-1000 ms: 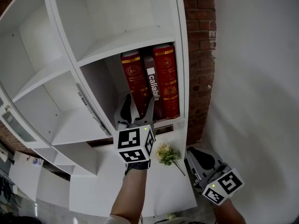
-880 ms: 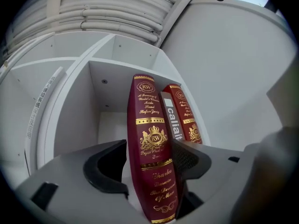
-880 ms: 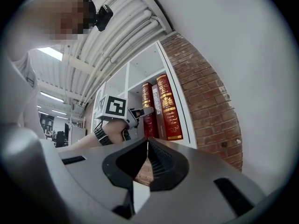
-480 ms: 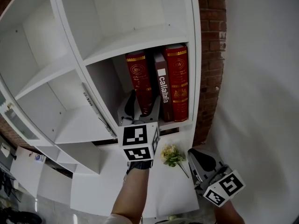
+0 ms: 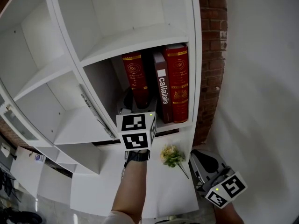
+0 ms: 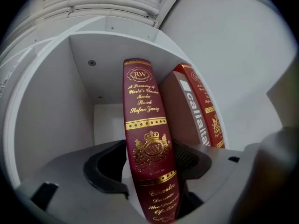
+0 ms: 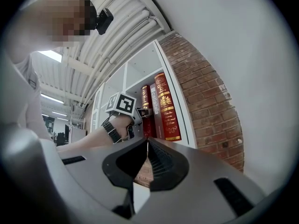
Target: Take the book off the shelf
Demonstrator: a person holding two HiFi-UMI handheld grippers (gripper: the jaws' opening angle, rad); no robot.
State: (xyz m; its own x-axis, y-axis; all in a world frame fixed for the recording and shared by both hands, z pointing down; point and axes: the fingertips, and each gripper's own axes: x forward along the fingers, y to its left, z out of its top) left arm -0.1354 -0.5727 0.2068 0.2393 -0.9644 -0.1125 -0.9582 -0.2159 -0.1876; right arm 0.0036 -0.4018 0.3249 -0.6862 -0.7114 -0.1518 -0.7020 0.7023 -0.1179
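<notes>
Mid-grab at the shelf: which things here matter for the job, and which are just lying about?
Job: left red book; left gripper, shut on it; shelf.
Lying about: brown book; right red book; flowers; right gripper, shut and empty.

In the head view the marker cube (image 5: 136,132) of the left hand-held gripper (image 5: 137,107) covers most of its jaws and the foot of the red book (image 5: 135,78). The left gripper view cuts that book's spine off at the lower edge, and its lowest gold lettering is blurred. A jaw hides the lower ends of the brown book (image 6: 175,111) and the far red book (image 6: 208,115). The label (image 5: 87,101) on the shelf (image 5: 140,38) edge is too small to read
</notes>
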